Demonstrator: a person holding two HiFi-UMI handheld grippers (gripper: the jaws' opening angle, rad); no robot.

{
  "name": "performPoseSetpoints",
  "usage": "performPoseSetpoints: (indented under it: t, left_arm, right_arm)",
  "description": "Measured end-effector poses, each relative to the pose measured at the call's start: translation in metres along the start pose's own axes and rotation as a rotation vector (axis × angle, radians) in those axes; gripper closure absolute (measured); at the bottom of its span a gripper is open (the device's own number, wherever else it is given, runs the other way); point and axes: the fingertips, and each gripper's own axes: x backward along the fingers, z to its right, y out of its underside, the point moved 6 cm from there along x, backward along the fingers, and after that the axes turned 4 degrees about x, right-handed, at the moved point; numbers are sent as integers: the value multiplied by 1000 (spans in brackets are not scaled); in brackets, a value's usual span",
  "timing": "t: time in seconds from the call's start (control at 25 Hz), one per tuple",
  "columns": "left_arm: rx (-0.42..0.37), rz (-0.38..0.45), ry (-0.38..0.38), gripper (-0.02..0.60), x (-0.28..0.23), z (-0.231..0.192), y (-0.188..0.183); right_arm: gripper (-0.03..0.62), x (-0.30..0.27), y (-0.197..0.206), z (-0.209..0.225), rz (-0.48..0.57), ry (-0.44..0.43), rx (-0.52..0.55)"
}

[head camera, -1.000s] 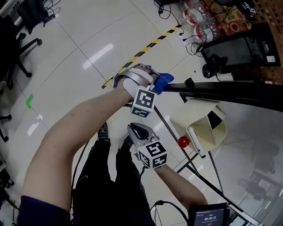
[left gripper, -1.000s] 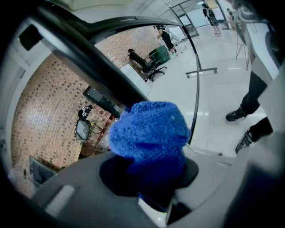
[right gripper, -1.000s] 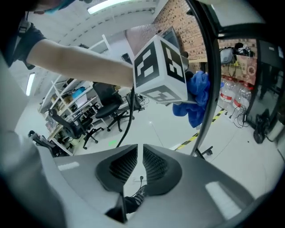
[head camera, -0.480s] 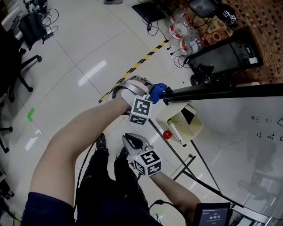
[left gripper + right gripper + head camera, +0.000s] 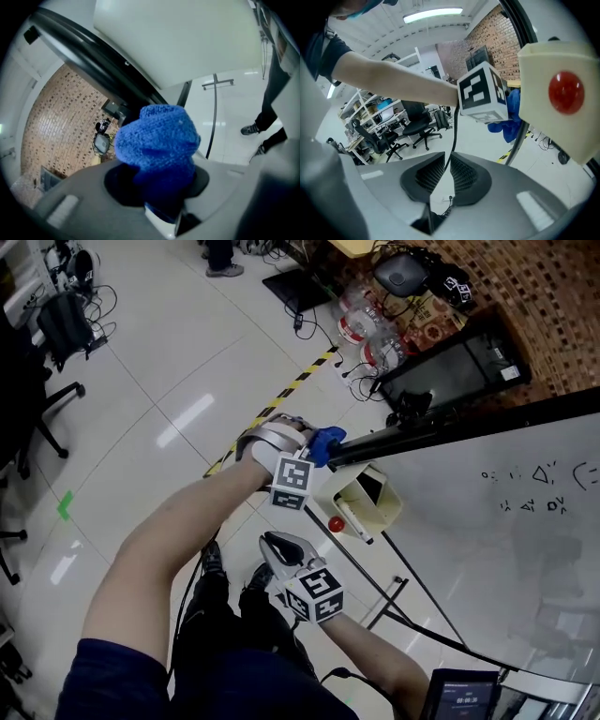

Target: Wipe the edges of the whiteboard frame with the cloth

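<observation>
1. The left gripper [image 5: 322, 446] is clamped on the bunched blue cloth [image 5: 332, 439]. Its jaws are narrow, and the wad fills the gap between them and bulges out past the tips.
2. The cloth sits against the near end of the black frame [image 5: 441, 424] of the whiteboard [image 5: 487, 559]. In the left gripper view the dark bar runs right down into the wad.
3. The right gripper [image 5: 278, 547] hangs lower and nearer the person's body. Its jaws are almost together with nothing between them, and it is apart from the board.
4. Over the last second the cloth has stayed on that same end of the frame. The bar, which lay nearly level in the head view, now slants up to the right. More of the board shows too, including some handwritten marks.
5. Both hands look to have lifted together beside the board, and they have kept the same spacing from each other.
6. The cream box [image 5: 370, 495] with the red knob [image 5: 336, 523] hangs just below the cloth, as it did before.
7. My reading is that the wipe is under way but early. The cloth is in contact at one corner, and the long run of frame to the right looks untouched.
</observation>
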Motion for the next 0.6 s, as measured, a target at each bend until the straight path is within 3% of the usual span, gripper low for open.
performPoseSetpoints:
  t: [0.24, 0.48, 0.6]
  left_arm:
    - [79, -13, 6, 445, 2, 0, -2]
    - [303, 46, -44, 445, 28, -19, 0]
    - [315, 53, -61, 445, 43, -26, 0]
  right_arm:
    - [553, 40, -49, -5, 94, 34, 30]
    - [554, 85, -103, 8, 205, 148, 64]
    - [554, 105, -121, 12, 252, 202, 80]
